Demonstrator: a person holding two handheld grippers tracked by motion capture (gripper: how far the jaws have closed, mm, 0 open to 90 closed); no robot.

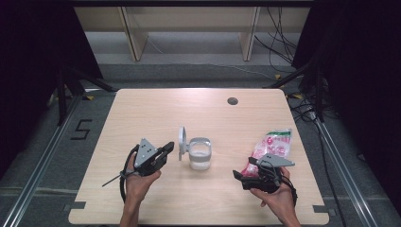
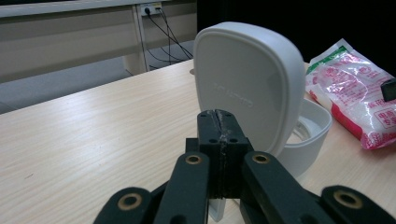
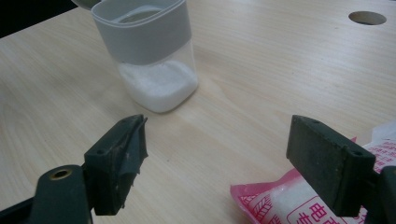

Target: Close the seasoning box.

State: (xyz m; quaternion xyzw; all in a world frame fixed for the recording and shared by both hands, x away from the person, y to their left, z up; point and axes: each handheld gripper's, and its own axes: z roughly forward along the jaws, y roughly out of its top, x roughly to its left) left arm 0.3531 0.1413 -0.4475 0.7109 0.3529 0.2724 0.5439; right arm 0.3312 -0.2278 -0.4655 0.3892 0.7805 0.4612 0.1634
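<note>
Lidded container of clear plastic with a grey collar (image 1: 200, 153) sits near the middle of the pale wooden table (image 1: 156, 106), a layer of white granules in its bottom, and its white rounded flip lid (image 2: 247, 88) stands open and upright on the side facing my left gripper (image 1: 163, 150). That gripper's jaws are clenched tight together with nothing between them, their tips just short of the lid's outer face; in the left gripper view the lid rises straight ahead of the closed tips, so I judge a forward push along the gripper's own axis would swing it over the container's mouth. The lid's broad face is square to that line, its hinge low at the collar. My right gripper (image 1: 242, 178) rests toward the table's right front with its jaws spread wide and empty, the pink and white plastic pouch with a green top edge (image 1: 272, 146) lying just beside and partly under its far jaw. From the right gripper view the container (image 3: 152, 56) stands well ahead and to the left across bare wood, so the left hand is clearly the nearer one. Nothing stands between the left tips and the lid. A round cable hole (image 1: 232, 100) lies farther back, well clear. One risk, as I read it: the light container may slide or tip rather than let the lid fold.
</note>
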